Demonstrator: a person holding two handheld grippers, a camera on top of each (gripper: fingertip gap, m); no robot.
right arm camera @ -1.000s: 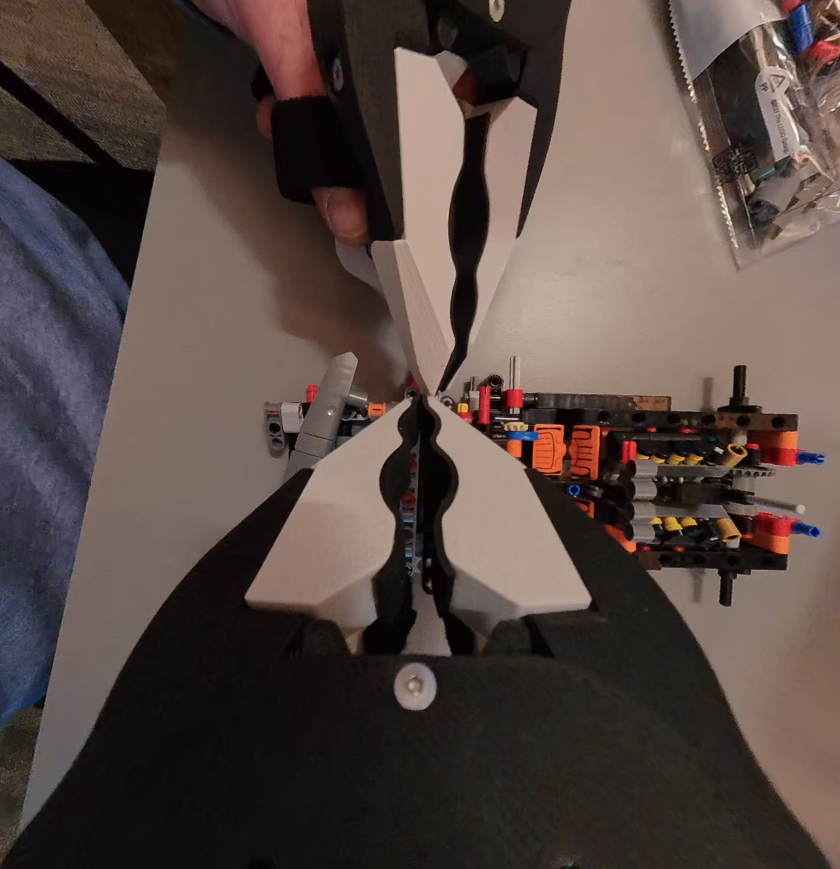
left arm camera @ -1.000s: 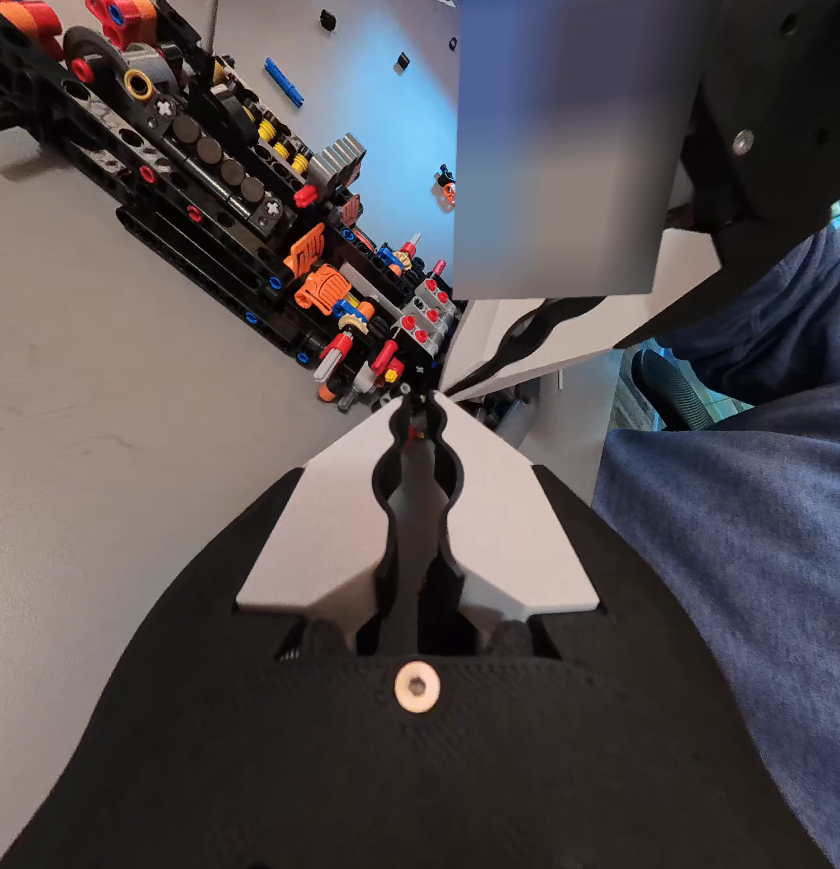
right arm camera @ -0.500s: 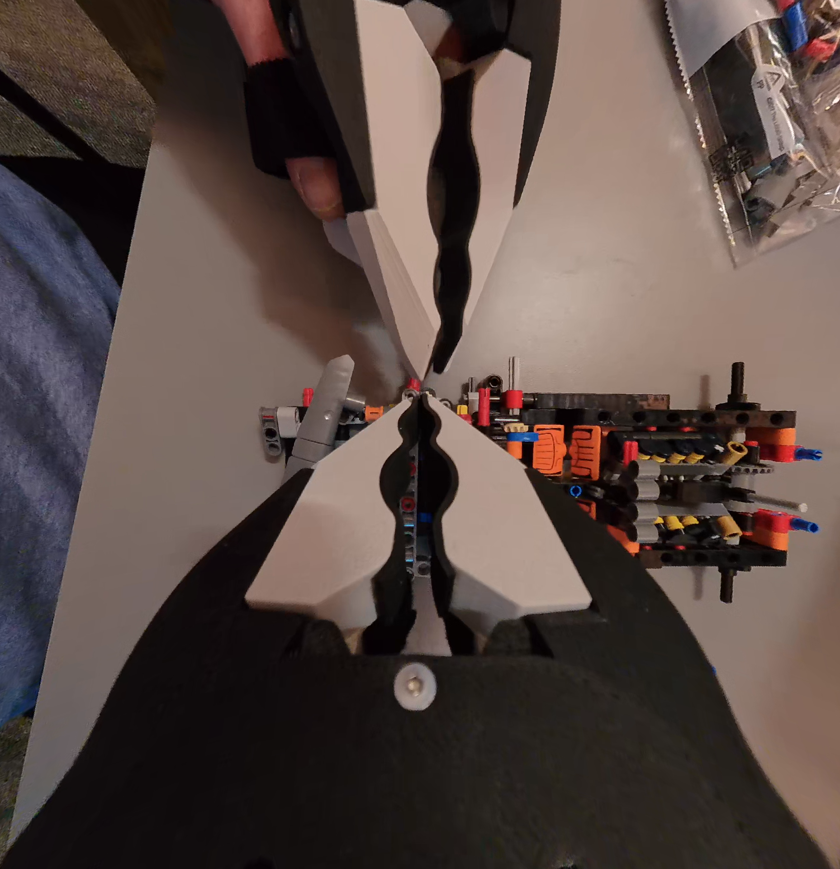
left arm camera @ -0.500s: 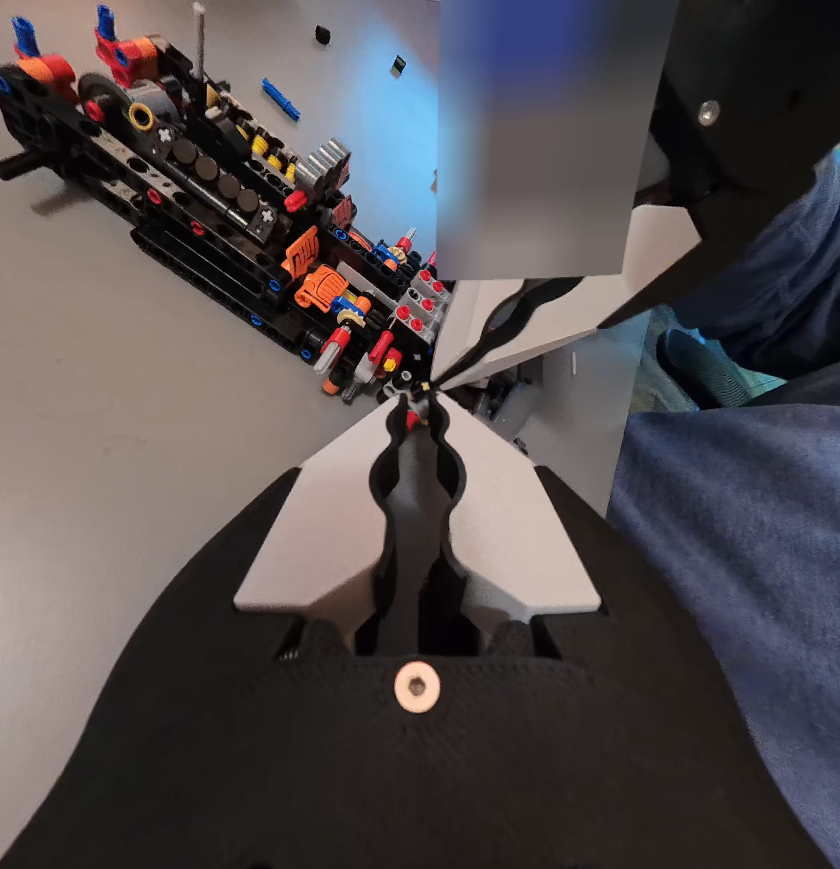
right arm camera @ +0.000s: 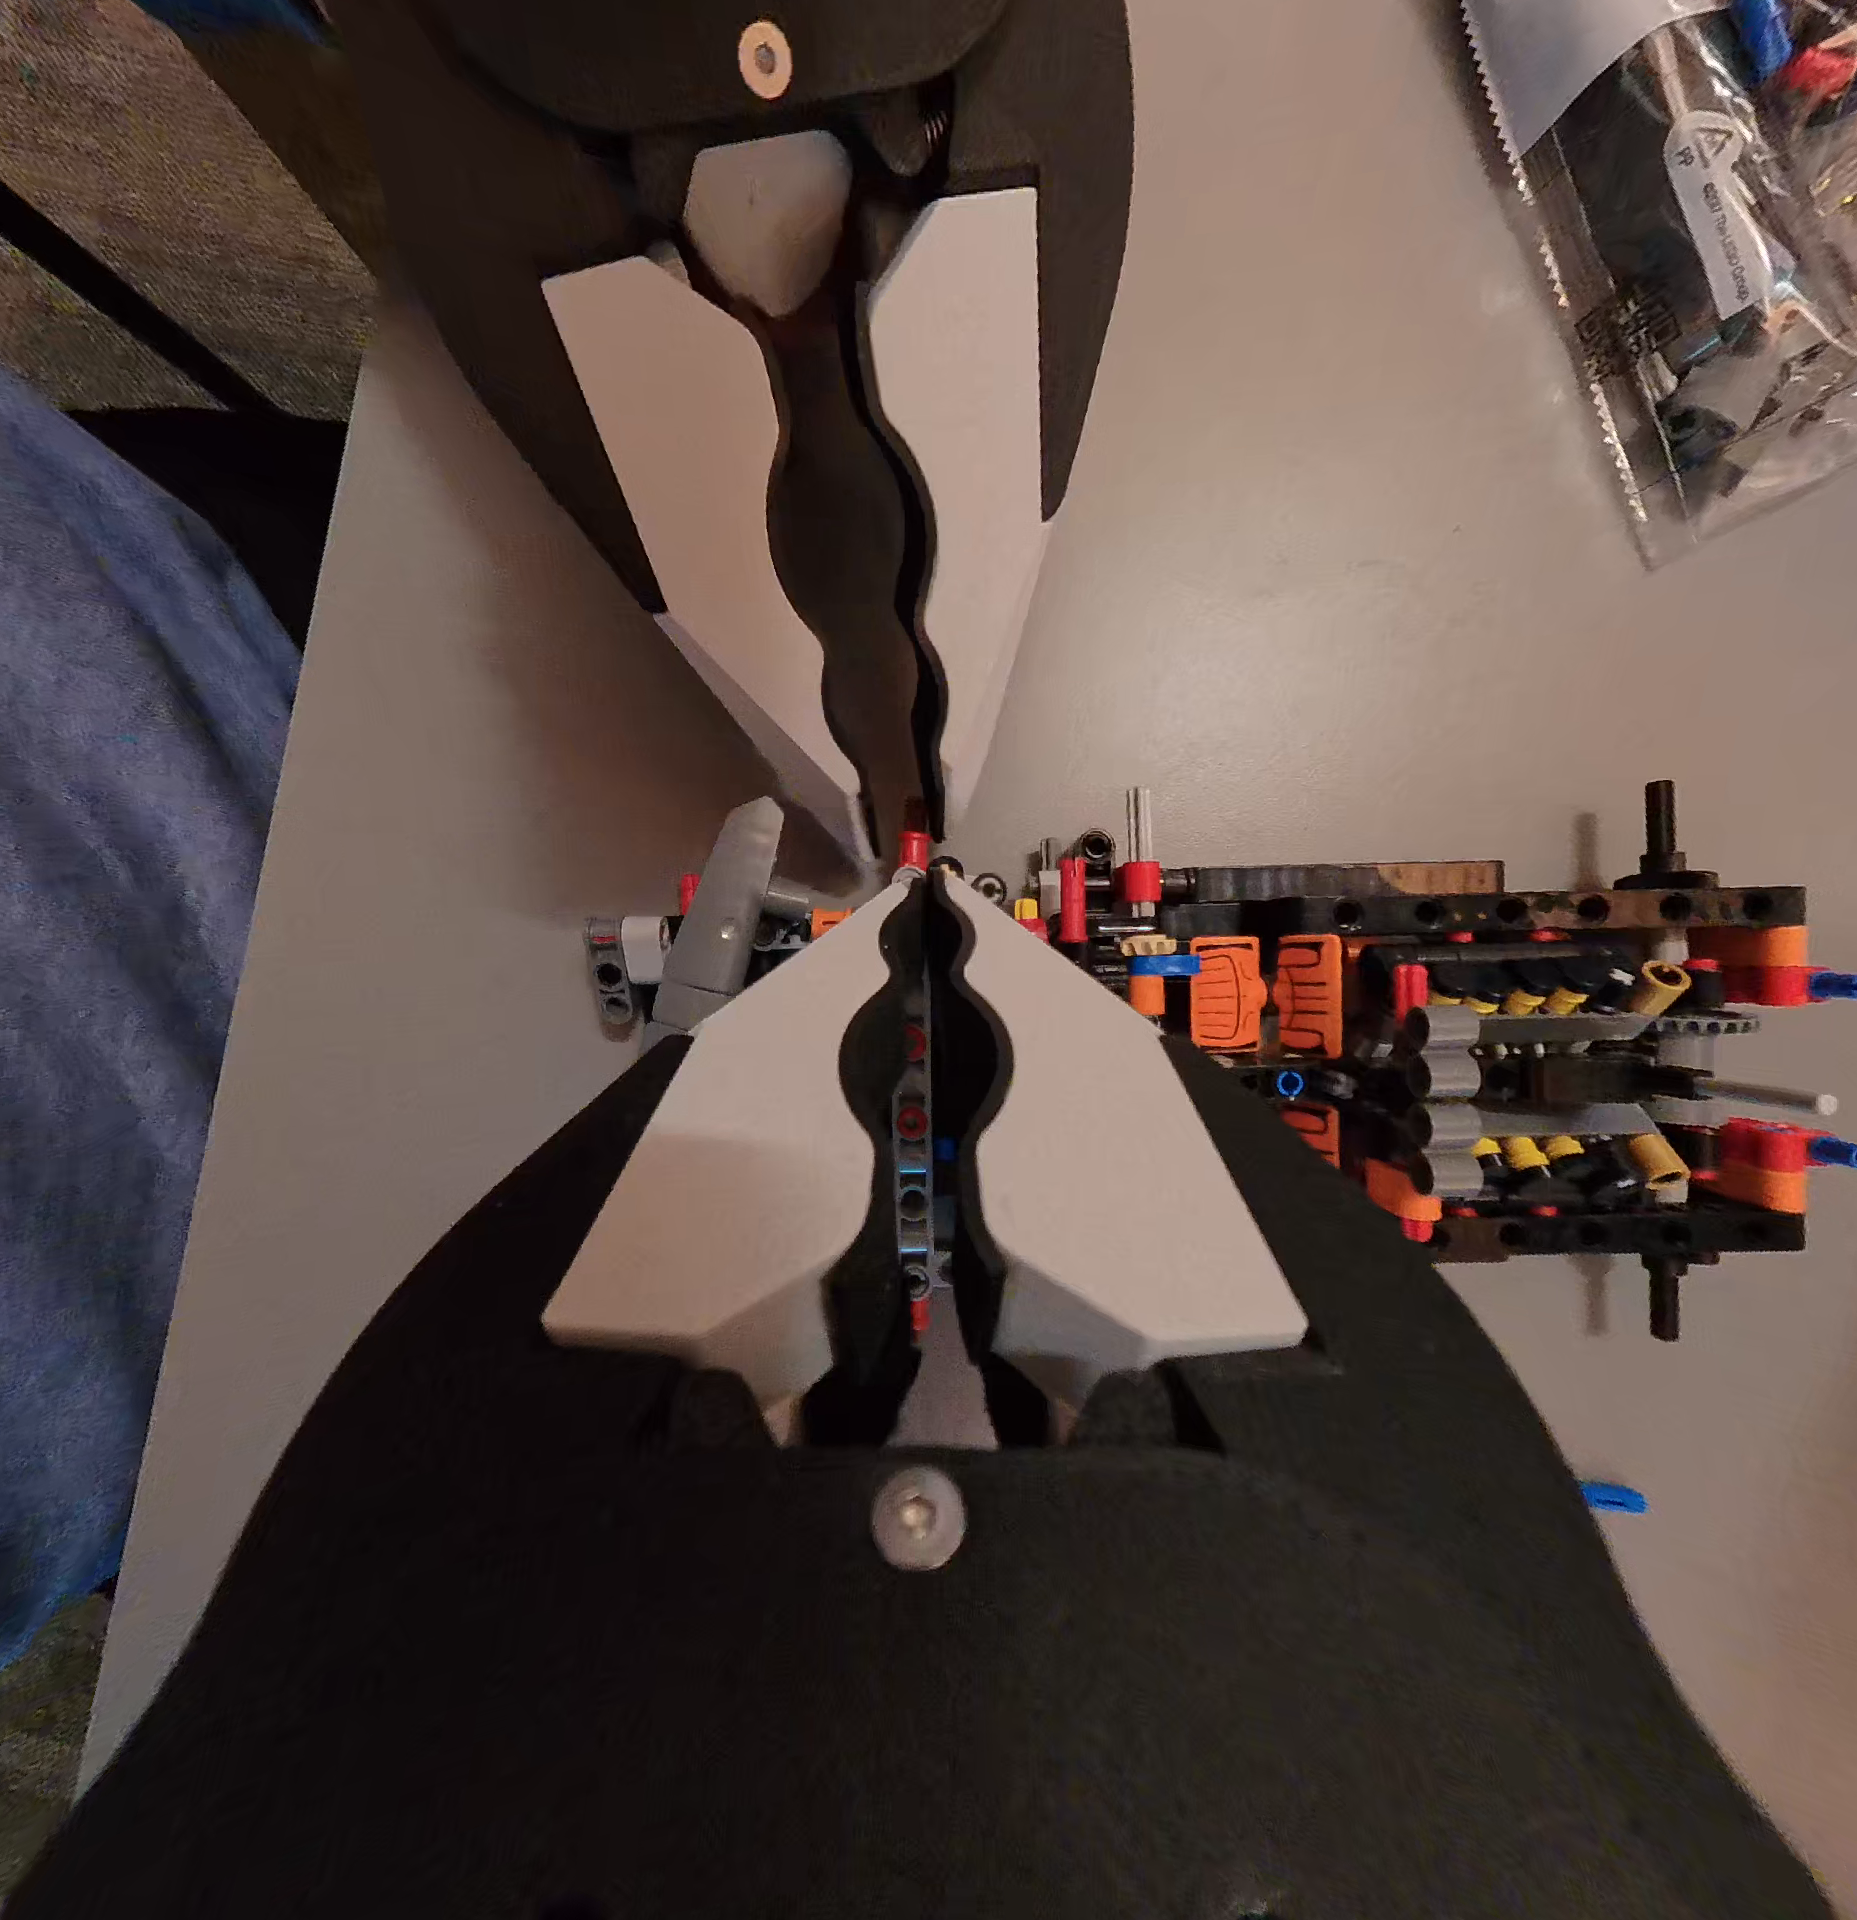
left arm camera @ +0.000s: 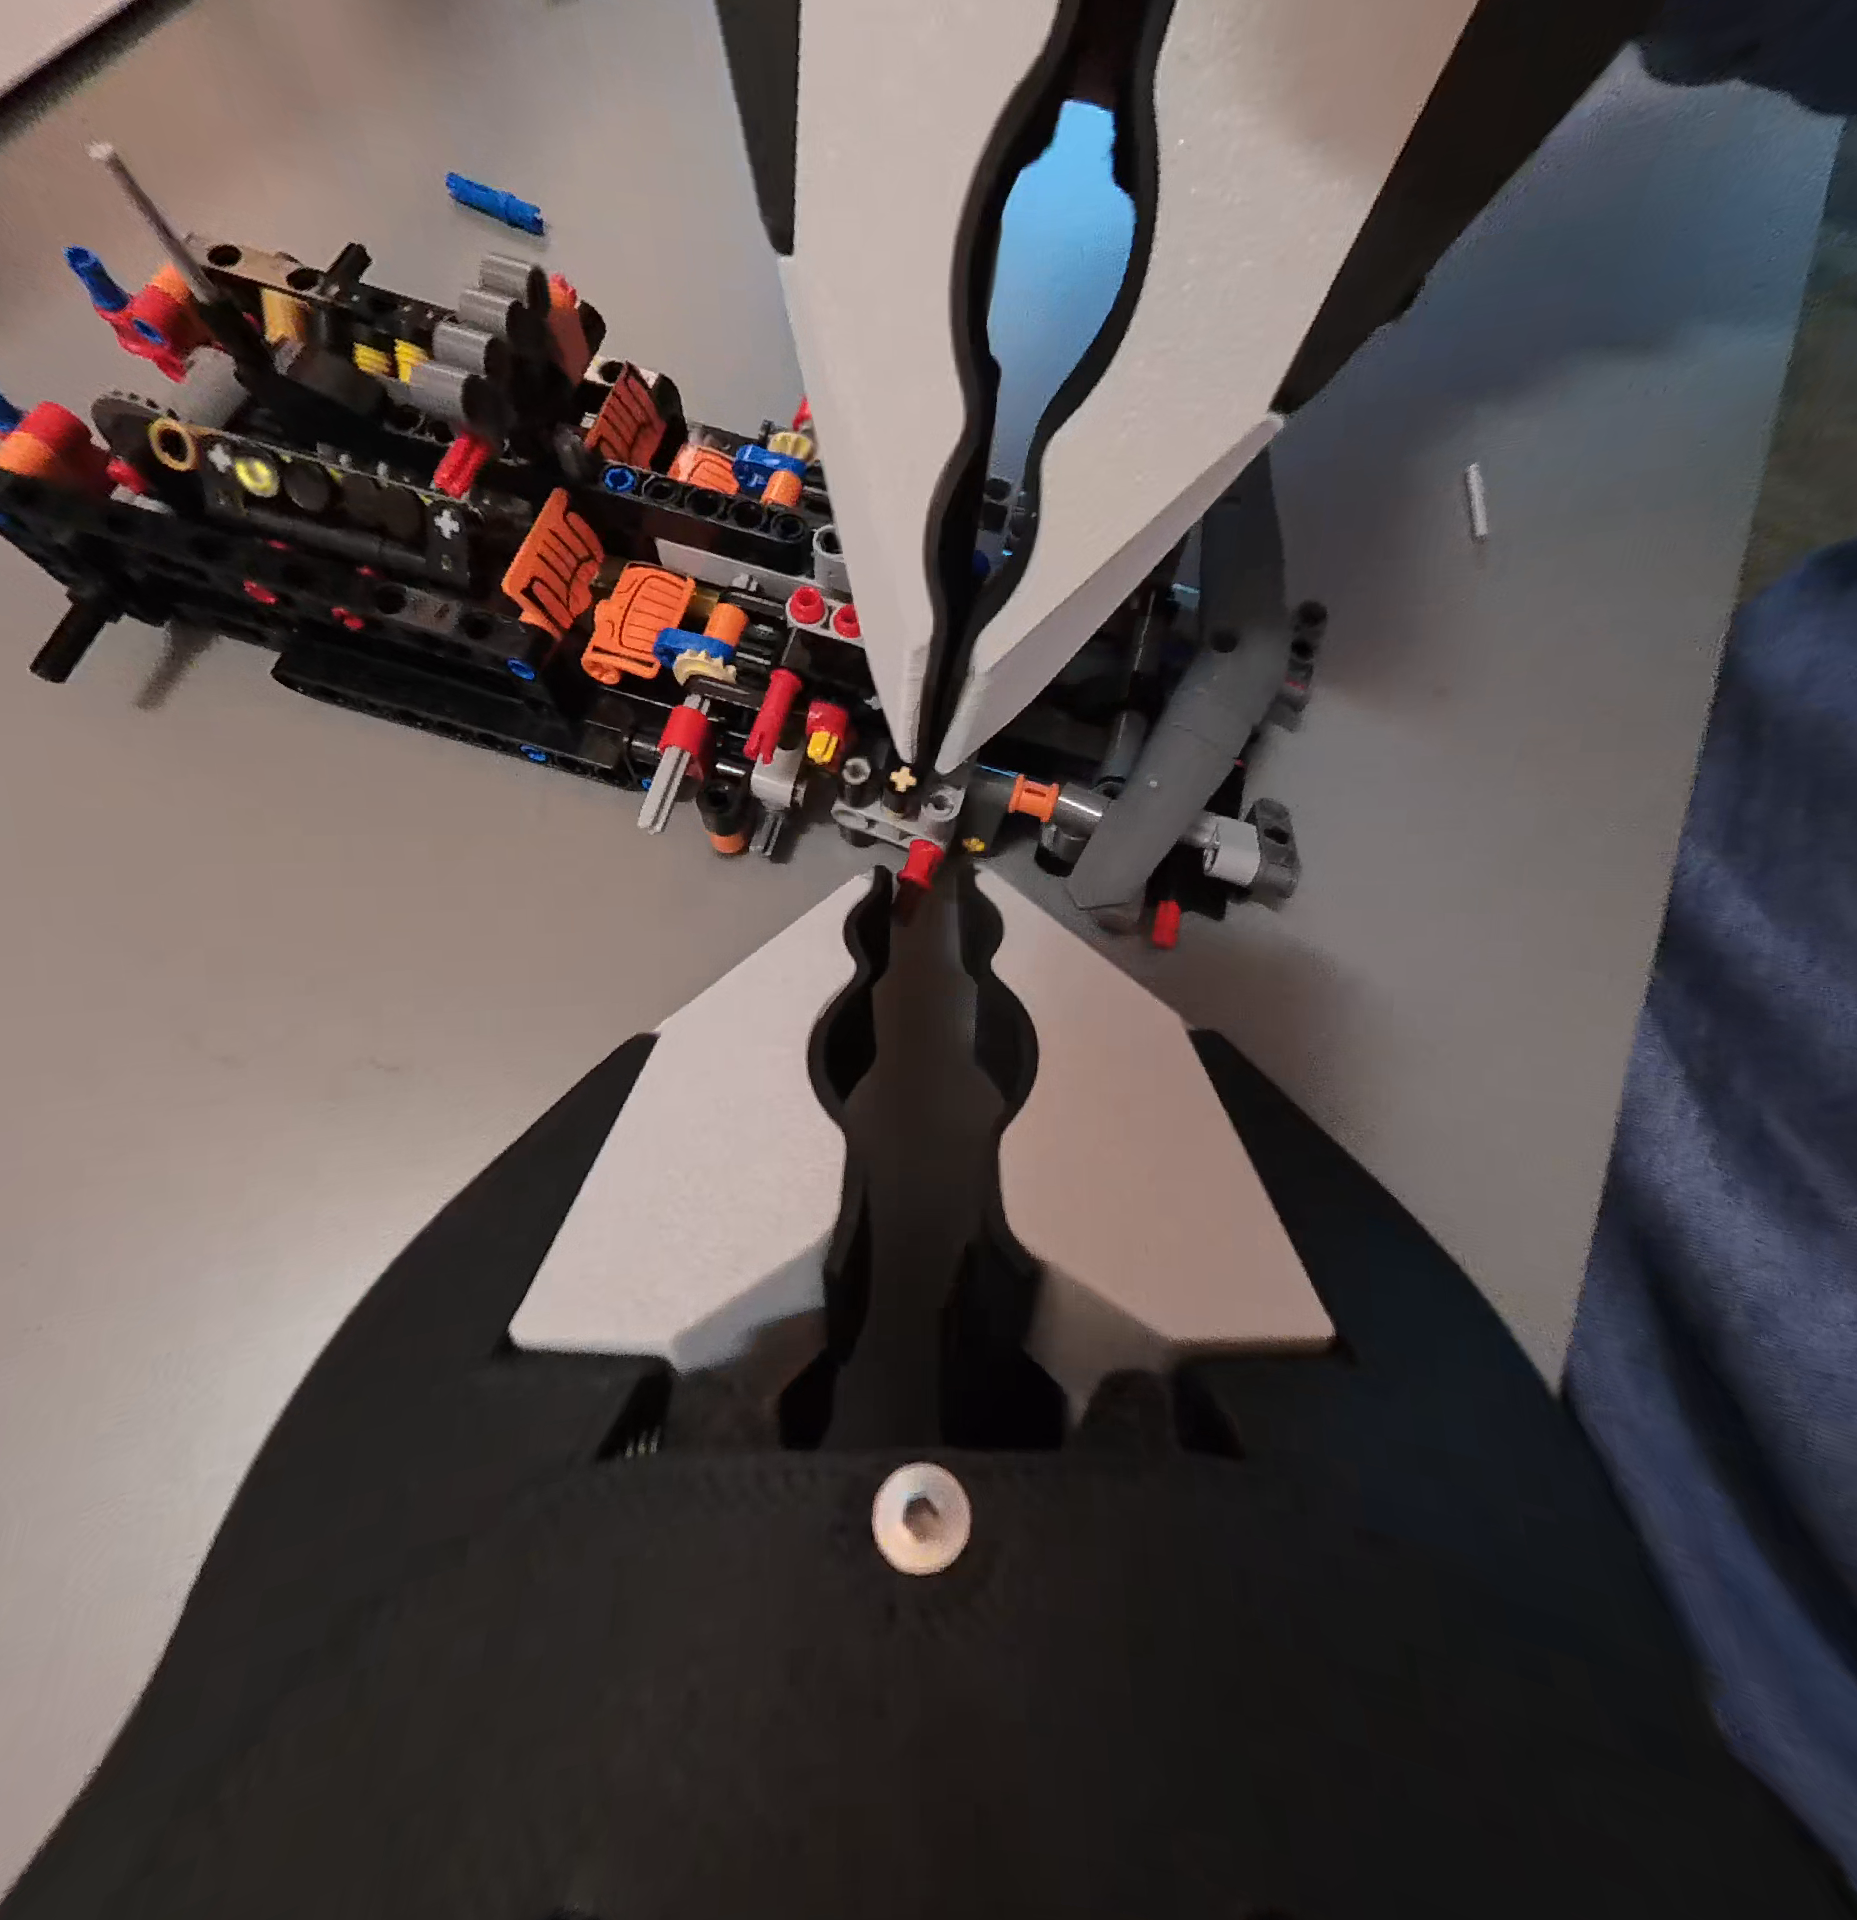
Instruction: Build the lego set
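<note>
Left wrist view: the left gripper (left arm camera: pixel 919 883), grey fingers on a black body, fills the lower centre, its tips pinched on one small red peg (left arm camera: pixel 916 871) at the near edge of the long black, orange and grey brick-built model (left arm camera: pixel 404 561), which runs from the left edge to right of centre on the pale grey tabletop (left arm camera: pixel 228 1039). The right gripper (left arm camera: pixel 929 758) comes down from the top centre, tips together on a grey beam (left arm camera: pixel 893 816) of the model, just above the peg. One loose blue pin (left arm camera: pixel 495 203) lies at upper left and one small grey pin (left arm camera: pixel 1476 501) at right; blue cloth (left arm camera: pixel 1755 1143) covers the right edge. Right wrist view: the right gripper's tips meet at centre, closed on the model's left end, with one thin grey holed beam (right arm camera: pixel 913 1143) seen in the slot between its fingers. The left gripper enters from the top, clamped on the red peg. The model stretches to the right edge. One clear plastic bag of parts (right arm camera: pixel 1713 229) sits at upper right, one blue pin at lower right.
</note>
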